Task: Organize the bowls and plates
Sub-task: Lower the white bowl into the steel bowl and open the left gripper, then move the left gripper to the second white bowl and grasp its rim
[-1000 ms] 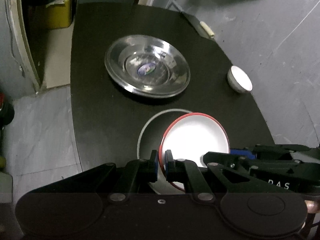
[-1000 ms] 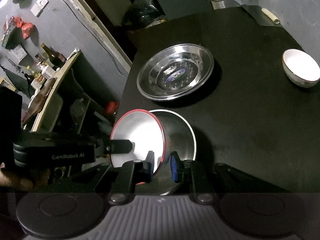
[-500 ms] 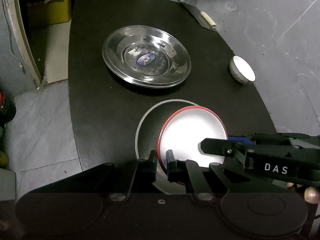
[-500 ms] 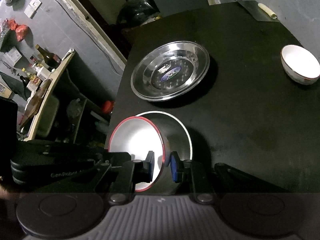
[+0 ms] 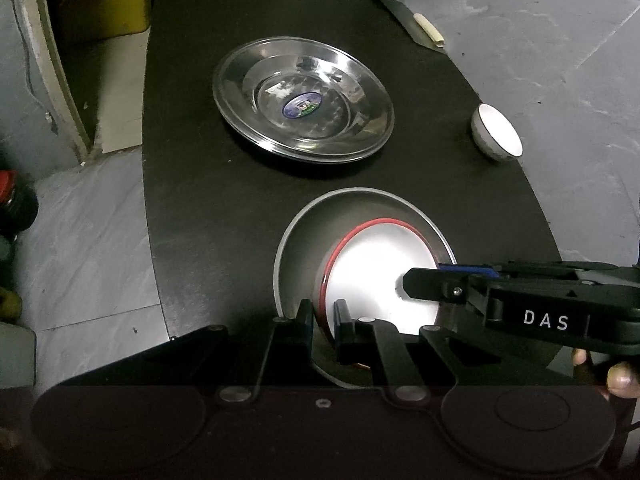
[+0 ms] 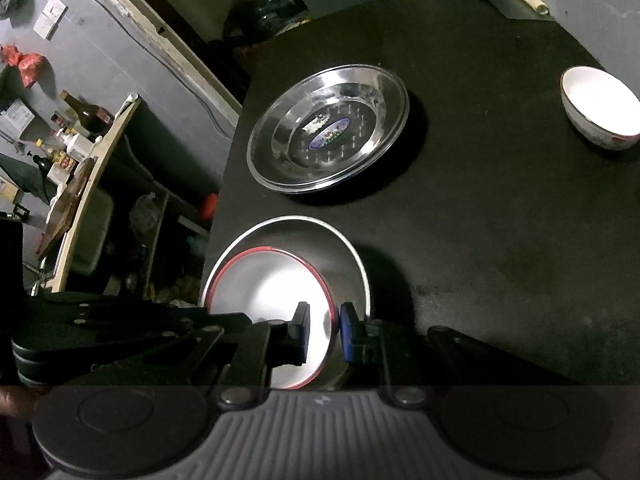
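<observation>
Both tongs, left [image 5: 323, 322] and right [image 6: 323, 332], clamp the red-rimmed bowl [image 5: 380, 280] at 6 o'clock inside the steel bowl [image 5: 304, 236]; uneven release may tip it.

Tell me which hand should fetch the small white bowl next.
Right, likely. The small white bowl lies at the table's right edge, on the right gripper's side; the left gripper would have to cross over. Both have jaws shut on the red-rimmed bowl, so either must release first.

Colours, tabletop:
Table [image 5: 200, 184] black; big plate [image 5: 256, 92] shiny steel w/ blue oval sticker; bowl [image 5: 380, 280] white, red rim, in grey steel bowl [image 5: 296, 240]; small bowl [image 5: 500, 136] white.
</observation>
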